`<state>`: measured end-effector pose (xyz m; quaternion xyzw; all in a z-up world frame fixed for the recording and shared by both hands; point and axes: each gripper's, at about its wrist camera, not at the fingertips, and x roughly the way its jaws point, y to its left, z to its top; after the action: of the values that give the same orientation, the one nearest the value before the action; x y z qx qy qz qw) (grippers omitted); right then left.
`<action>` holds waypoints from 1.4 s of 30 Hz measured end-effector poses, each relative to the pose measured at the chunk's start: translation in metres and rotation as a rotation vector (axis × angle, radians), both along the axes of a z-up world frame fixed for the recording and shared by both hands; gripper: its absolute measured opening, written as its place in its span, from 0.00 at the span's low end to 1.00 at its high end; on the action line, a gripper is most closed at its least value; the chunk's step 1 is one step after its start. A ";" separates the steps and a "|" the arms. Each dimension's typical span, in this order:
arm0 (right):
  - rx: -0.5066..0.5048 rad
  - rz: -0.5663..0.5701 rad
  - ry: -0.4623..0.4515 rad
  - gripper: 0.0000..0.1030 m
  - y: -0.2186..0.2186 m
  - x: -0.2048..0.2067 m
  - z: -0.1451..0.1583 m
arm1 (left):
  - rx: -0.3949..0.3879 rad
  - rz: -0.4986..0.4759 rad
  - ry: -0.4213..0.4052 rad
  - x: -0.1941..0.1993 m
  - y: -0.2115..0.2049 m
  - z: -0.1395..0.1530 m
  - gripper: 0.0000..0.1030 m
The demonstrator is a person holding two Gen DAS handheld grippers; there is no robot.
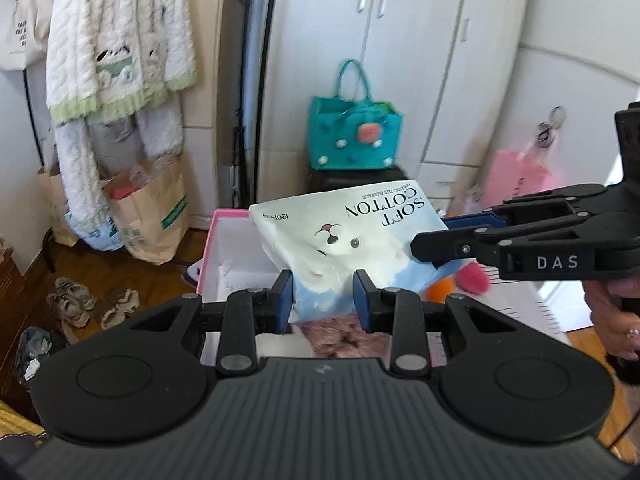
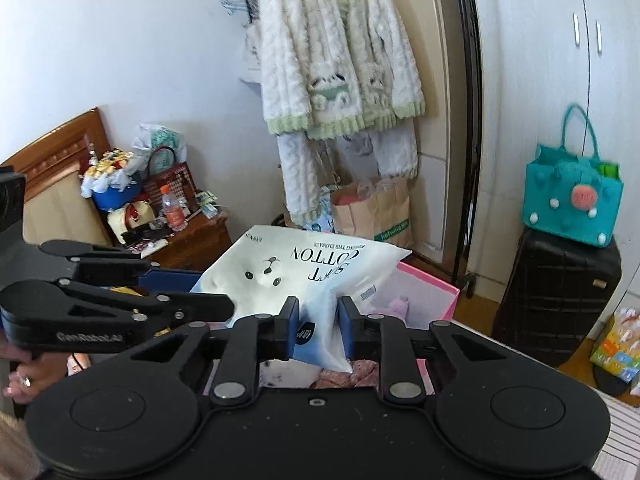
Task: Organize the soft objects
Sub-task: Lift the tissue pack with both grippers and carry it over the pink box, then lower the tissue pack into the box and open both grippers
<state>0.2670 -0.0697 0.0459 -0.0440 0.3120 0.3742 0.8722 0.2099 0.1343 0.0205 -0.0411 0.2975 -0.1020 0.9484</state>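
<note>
A white and blue "Soft Cotton" tissue pack (image 1: 344, 244) with a bear face hangs upside down over a pink box (image 1: 224, 216). My left gripper (image 1: 324, 300) is shut on the pack's lower edge. My right gripper (image 2: 318, 330) is shut on the same pack (image 2: 304, 276) from the other side; it shows in the left wrist view (image 1: 432, 240) reaching in from the right. The left gripper shows in the right wrist view (image 2: 216, 292) at the left. The pink box (image 2: 432, 292) holds plush items, including a brownish-pink fluffy one (image 1: 344, 336).
A teal felt bag (image 1: 354, 136) sits on a black suitcase (image 2: 556, 292). A white and green cardigan (image 2: 340, 48) hangs on a rack above a paper bag (image 1: 156, 216). Shoes (image 1: 92, 304) lie on the floor. A cluttered wooden nightstand (image 2: 188, 236) stands at the left.
</note>
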 end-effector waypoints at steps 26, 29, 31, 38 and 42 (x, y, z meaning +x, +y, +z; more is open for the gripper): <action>-0.131 -0.058 0.164 0.26 0.044 0.079 -0.087 | 0.091 0.059 0.244 0.087 0.014 -0.068 0.33; -0.123 -0.050 0.168 0.27 0.041 0.079 -0.086 | 0.083 0.052 0.244 0.083 0.013 -0.066 0.38; -0.118 -0.038 0.150 0.27 0.038 0.073 -0.082 | 0.079 0.042 0.244 0.080 0.011 -0.064 0.40; -0.123 -0.016 0.091 0.29 0.025 0.051 -0.062 | 0.105 0.027 0.237 0.063 0.003 -0.051 0.47; -0.133 0.002 0.065 0.32 0.016 0.032 -0.049 | 0.120 0.016 0.233 0.047 -0.003 -0.039 0.54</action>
<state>0.2994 -0.0537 -0.0029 -0.0899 0.3644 0.3547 0.8563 0.2574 0.1317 -0.0184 0.0019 0.4107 -0.0709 0.9090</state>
